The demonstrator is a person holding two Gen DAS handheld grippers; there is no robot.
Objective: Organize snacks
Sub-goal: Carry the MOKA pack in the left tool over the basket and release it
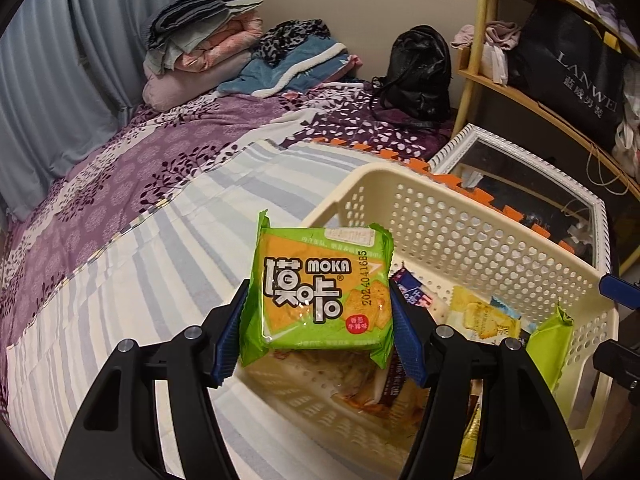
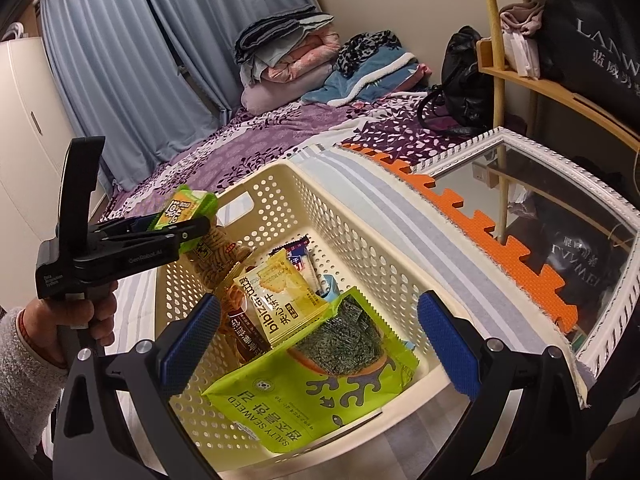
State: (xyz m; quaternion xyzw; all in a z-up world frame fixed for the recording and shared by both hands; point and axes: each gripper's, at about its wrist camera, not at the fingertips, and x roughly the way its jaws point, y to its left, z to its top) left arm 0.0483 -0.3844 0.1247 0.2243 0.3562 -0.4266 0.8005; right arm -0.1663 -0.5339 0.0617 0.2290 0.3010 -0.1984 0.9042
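the left tool (image 1: 318,320) is clamped on a green cracker pack (image 1: 320,292), blue pads pressing both its sides, held above the near corner of a cream basket (image 1: 460,216) on the striped bed (image 1: 168,264). snacks lie inside the basket.

from the right wrist, the right tool (image 2: 316,344) has its fingers apart, gripping nothing, over the basket (image 2: 360,224). a seaweed bag (image 2: 320,384) leans below it, a yellow biscuit pack (image 2: 280,292) behind. the left tool (image 2: 188,220) holds the cracker pack (image 2: 184,208) over the basket's left edge.
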